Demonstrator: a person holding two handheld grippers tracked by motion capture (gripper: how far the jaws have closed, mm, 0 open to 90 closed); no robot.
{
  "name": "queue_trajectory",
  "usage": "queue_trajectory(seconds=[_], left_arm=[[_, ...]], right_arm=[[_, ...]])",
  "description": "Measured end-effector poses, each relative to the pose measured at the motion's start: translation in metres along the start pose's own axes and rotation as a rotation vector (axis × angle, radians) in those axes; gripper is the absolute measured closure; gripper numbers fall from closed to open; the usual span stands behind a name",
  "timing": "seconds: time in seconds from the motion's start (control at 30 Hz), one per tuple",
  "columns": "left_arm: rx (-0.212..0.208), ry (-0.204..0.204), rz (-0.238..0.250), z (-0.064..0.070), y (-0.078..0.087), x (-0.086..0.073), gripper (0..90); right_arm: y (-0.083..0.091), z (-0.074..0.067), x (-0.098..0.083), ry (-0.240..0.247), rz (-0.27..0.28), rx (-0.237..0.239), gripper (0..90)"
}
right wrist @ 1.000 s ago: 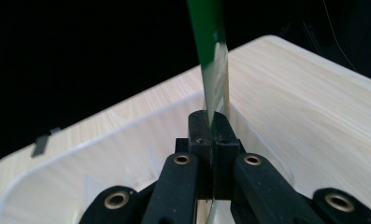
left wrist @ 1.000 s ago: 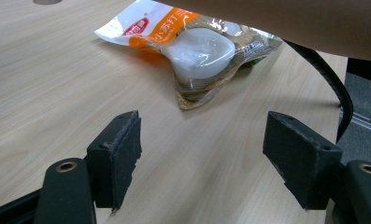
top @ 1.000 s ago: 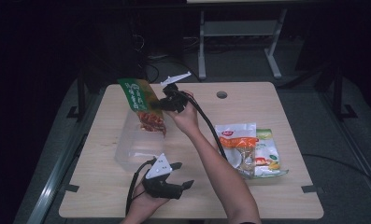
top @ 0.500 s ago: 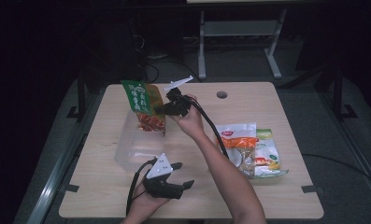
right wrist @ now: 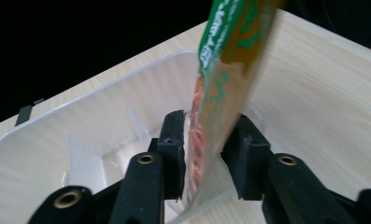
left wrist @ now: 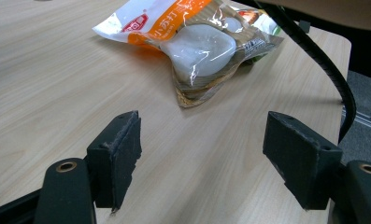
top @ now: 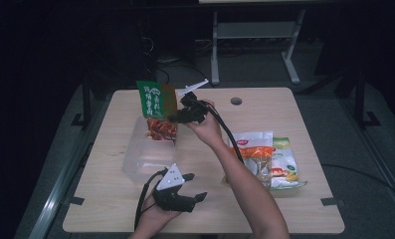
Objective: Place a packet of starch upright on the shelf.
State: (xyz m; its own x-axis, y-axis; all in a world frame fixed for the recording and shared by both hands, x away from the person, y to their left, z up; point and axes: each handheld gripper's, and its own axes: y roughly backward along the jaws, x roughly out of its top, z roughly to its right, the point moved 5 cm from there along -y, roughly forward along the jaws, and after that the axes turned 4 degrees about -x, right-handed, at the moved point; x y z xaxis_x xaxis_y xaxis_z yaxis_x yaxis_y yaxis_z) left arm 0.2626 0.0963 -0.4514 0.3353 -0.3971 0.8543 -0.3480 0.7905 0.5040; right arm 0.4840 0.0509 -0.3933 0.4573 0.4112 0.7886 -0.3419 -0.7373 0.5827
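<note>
R fingers [right wrist: 204,140] just opening, green snack bag [top: 157,107] loose btwn them, upright over clear bin [top: 135,159] | L fingers [left wrist: 216,154] released, idle on desk [top: 284,209] | risk: bag tips, catches bin rim, flops out — keep it centred.

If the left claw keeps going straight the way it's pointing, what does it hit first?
Most likely the orange-and-white snack pack lying on the table. The left claw stands open with bare tabletop between it and the pack, though depth is hard to judge.
</note>
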Motion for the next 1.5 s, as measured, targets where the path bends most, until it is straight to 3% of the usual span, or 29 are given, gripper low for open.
queue_trajectory(seconds=[0.43, 0.6, 1.17, 1.5], left_arm=[[0.004, 0.002, -0.002, 0.0, 0.0, -0.001, 27.2], [0.003, -0.011, -0.013, 0.0, -0.001, -0.002, 27.2], [0.003, -0.019, -0.026, 0.003, -0.004, -0.003, 27.1], [0.001, -0.019, -0.019, 0.004, -0.004, -0.003, 27.1]], right_arm=[[0.04, 0.011, -0.014, -0.03, -0.005, 0.002, 56.9], [0.058, 0.012, -0.022, -0.055, 0.018, 0.044, 53.9], [0.116, 0.025, -0.069, -0.09, -0.041, 0.005, 50.8], [0.152, 0.034, -0.096, -0.144, -0.068, -0.027, 48.1]])
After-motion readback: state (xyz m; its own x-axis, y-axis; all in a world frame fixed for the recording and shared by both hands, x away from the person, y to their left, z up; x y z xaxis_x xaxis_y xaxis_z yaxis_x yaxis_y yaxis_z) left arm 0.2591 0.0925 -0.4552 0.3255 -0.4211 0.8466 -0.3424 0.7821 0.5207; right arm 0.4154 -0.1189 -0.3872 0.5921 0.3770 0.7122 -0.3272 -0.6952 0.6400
